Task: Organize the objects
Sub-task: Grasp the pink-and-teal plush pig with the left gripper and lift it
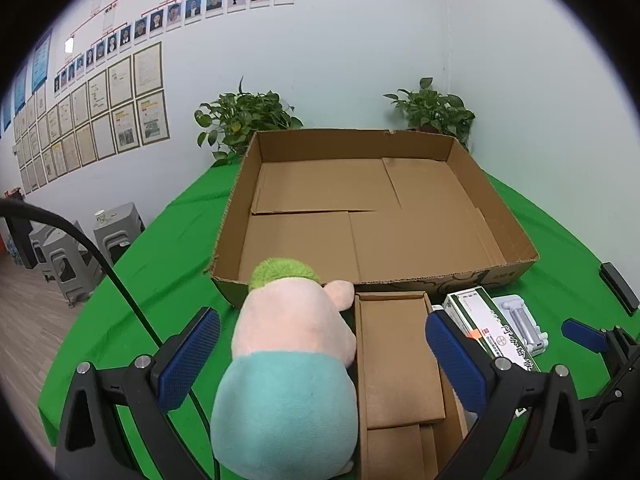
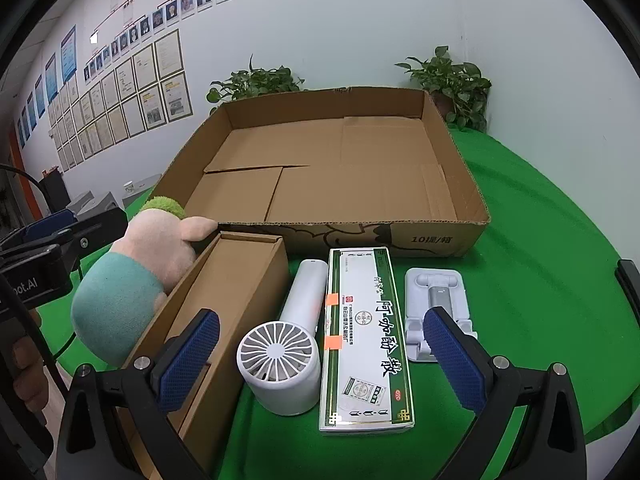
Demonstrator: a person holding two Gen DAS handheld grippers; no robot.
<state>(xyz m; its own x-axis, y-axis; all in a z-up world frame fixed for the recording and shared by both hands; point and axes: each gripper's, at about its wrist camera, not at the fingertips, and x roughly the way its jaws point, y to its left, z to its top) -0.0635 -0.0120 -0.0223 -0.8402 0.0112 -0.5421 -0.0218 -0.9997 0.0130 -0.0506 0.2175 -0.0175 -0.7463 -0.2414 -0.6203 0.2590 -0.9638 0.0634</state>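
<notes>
Your left gripper [image 1: 322, 356] and right gripper [image 2: 320, 354] both stood wide, holding nothing. The plush toy [image 1: 288, 364] lay just before the cardboard tray [image 1: 228, 208]; it looked soft and light, so you could squeeze its midsection.

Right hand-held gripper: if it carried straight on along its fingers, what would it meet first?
Probably the green-and-white medicine box or the white handheld fan beside it; both lie between the open right hand-held gripper fingers, though depth is unclear.
</notes>
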